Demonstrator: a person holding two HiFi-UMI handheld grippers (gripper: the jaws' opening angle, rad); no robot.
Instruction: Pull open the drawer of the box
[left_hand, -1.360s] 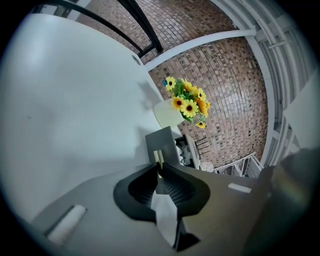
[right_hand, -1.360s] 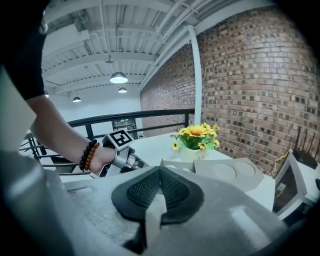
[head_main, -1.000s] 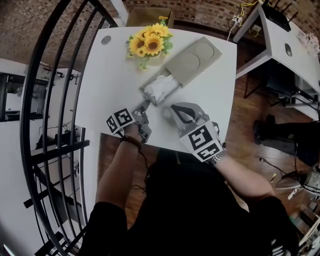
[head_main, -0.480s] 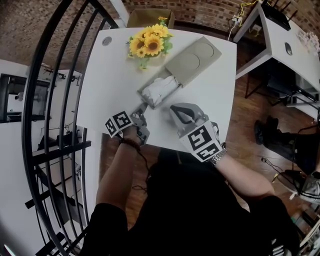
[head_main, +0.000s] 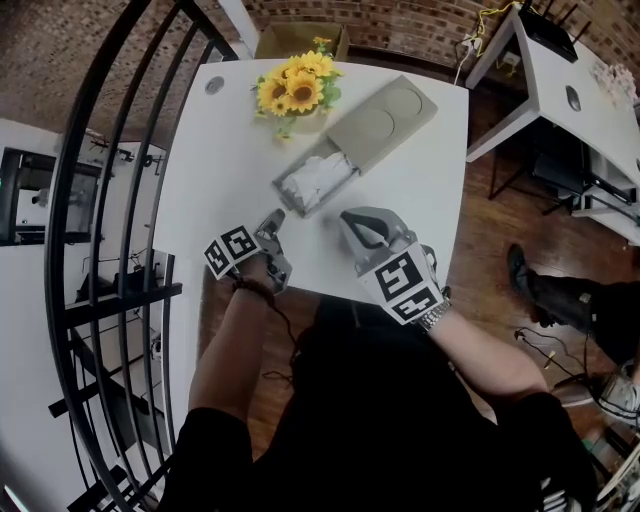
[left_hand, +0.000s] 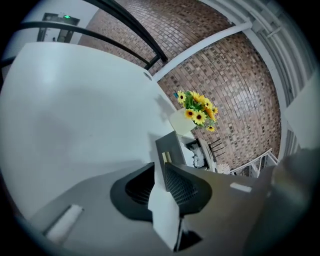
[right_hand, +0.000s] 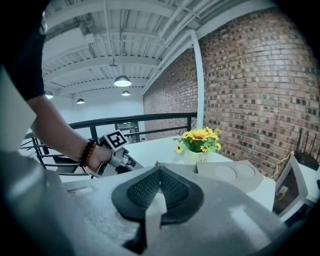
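Note:
A flat grey-beige box lies on the white table, its drawer pulled out toward me with white material inside. My left gripper is shut with nothing between its pads, its tips just short of the drawer's front left corner. In the left gripper view the shut tips point at the drawer's grey front panel. The right gripper is shut and empty, low over the table to the right of the drawer front. The right gripper view shows its closed pads, the box and the left gripper.
A pot of sunflowers stands just left of the box at the table's far side. A black metal railing runs along the left. A cardboard carton sits beyond the table and a second white table at the right.
The left gripper has drawn back from the drawer's front corner, down and to the left. The drawer stays pulled out. The right gripper has hardly moved.

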